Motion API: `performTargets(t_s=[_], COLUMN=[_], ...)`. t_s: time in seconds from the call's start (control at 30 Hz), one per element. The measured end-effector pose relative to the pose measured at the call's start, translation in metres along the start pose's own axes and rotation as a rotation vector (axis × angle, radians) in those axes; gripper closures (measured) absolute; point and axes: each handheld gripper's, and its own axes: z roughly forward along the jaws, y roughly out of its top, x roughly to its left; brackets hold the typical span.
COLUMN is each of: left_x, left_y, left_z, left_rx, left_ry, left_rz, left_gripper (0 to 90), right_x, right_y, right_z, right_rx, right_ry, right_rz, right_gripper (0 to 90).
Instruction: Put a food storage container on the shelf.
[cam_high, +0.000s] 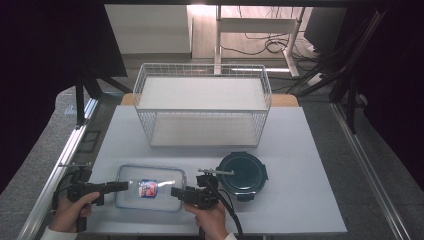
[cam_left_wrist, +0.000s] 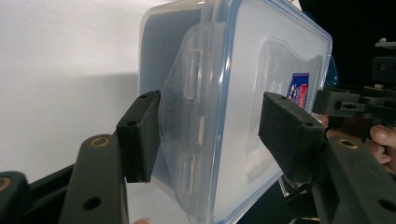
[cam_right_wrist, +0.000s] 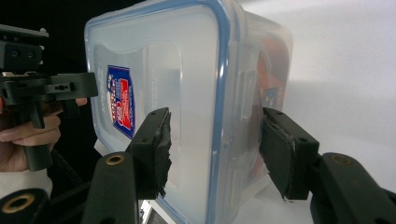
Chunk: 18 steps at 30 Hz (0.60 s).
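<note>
Both the left gripper and right gripper clamp opposite ends of the box; the lift seems not yet begun, the basket behind waits.

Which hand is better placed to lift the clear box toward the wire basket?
Neither alone: left gripper and right gripper straddle opposite ends of the clear box; lift together toward the wire basket.
</note>
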Motion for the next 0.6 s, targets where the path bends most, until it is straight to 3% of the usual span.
performTargets(t_s=[0.33, 0.6], left_x=[-0.009, -0.03], left_y=[0.005, 0.019], left_z=[-0.001, 0.001], left_rx=[-0.007, -0.027], left_ry=[-0.005, -0.016], left_rz=[0.022, 0.074], left_gripper=[40.7, 41.0], right_x=[0.003, 0.005], right_y=[0.005, 0.013], right_z=[-0.01, -0.029], right_rx=[-0.014, -0.054], right_ry=[-0.005, -0.007], right_rz=[-0.028, -0.047], right_gripper=[45.2, 45.1])
